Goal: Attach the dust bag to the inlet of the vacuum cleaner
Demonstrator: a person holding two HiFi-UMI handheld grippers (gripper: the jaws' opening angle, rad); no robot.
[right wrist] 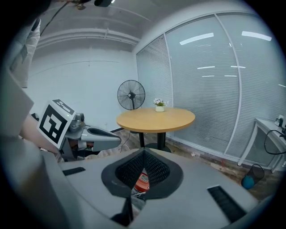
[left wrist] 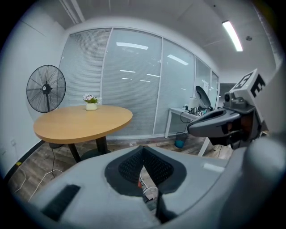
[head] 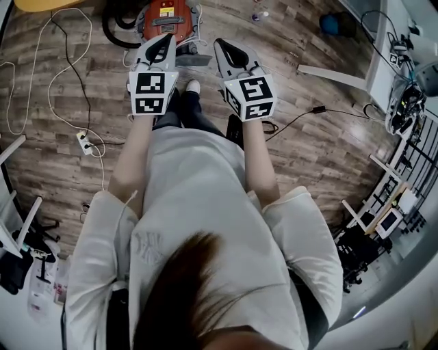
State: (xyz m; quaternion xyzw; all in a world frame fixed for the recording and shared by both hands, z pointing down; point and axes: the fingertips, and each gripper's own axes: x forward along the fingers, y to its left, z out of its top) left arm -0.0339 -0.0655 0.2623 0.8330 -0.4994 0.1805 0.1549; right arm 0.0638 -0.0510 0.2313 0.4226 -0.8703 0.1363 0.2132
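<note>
Ahead on the wood floor, the red vacuum cleaner sits just beyond both tips. The left tongs and right tongs are closed on nothing, held side by side, likely staged for approach. No dust bag spotted, possibly hidden.

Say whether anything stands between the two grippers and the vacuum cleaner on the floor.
Nothing visible does. The left gripper and the right gripper are both shut and empty, held in open air above the red vacuum cleaner. It sits on the wood floor just ahead of the person's shoe.
</note>
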